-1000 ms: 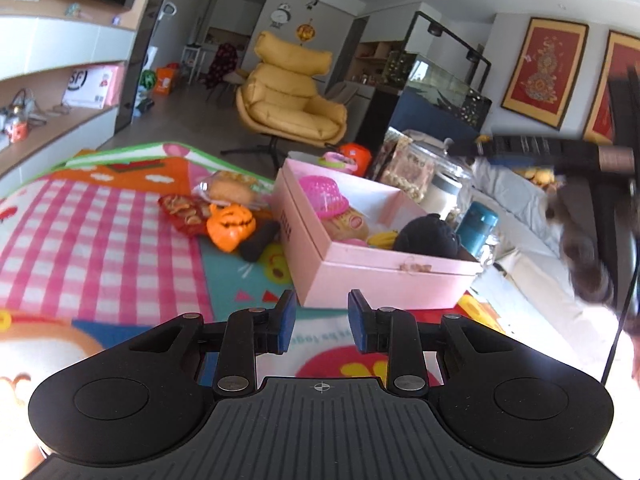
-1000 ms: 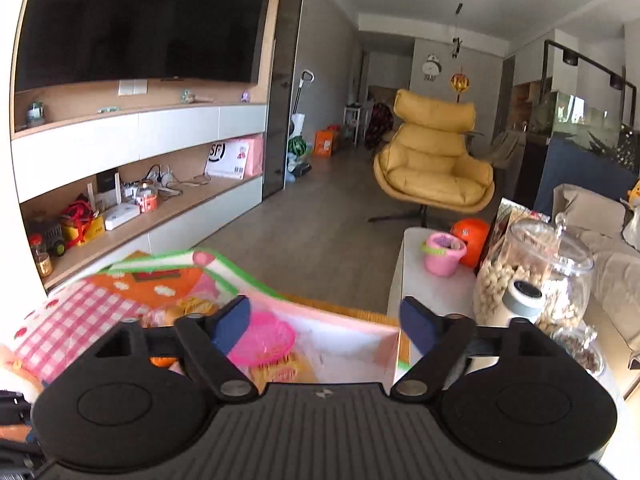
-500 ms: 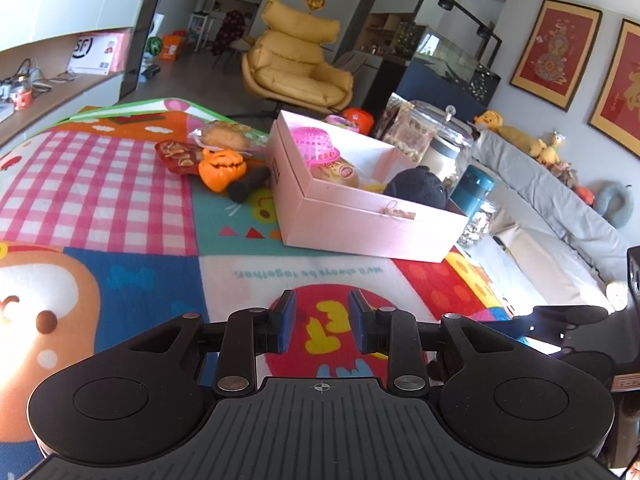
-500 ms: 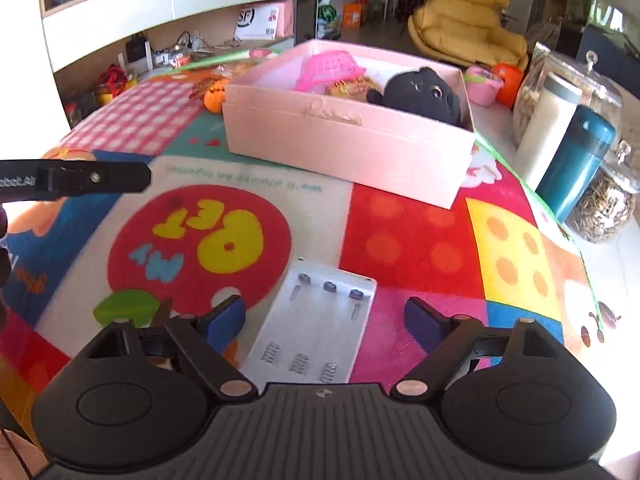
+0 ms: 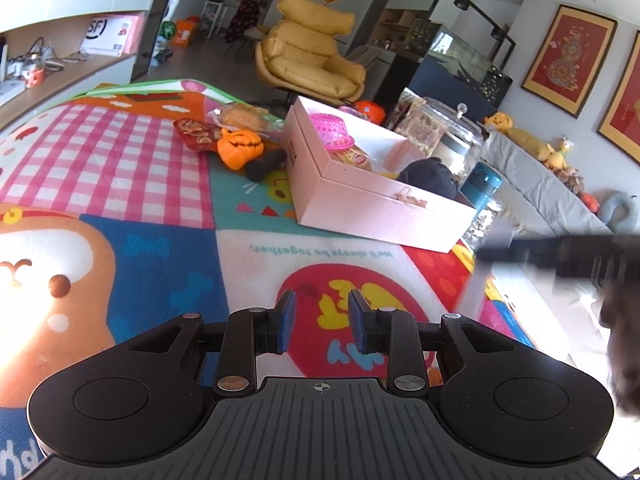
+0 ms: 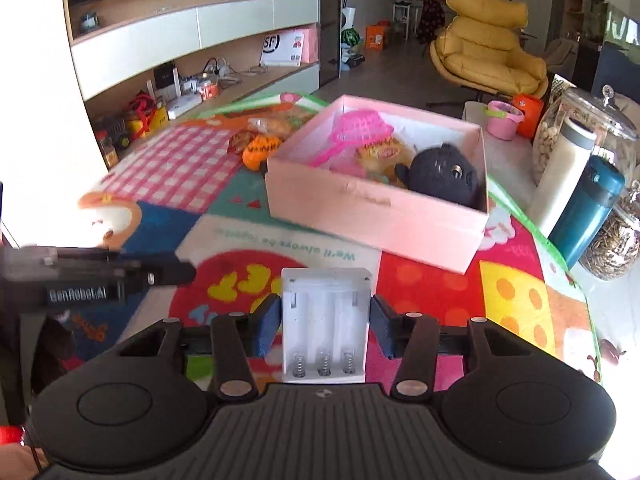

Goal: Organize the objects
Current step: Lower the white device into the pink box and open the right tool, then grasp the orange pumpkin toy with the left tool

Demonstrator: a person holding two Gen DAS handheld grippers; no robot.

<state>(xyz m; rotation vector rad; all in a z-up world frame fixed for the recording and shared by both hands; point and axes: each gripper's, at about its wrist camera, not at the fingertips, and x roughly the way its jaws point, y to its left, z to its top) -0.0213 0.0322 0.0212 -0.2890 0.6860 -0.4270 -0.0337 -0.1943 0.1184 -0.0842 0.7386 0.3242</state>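
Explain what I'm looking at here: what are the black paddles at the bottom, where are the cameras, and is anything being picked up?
No robot here: a person holds a hand-operated two-finger gripper in each hand. Each gripper carries a wide-angle camera that looks forward along its fingers, so the black shape at the bottom of each picture is the gripper itself.

In the left wrist view, the left gripper is empty, its jaws only narrowly apart.

In the right wrist view, the right gripper has just been closing, with a white battery holder between its jaws. The pads look pressed against its sides.

Everything sits on a colourful play mat. A pink box already holds a black plush toy and a pink plastic sieve. An orange pumpkin toy lies on the mat beside the box.
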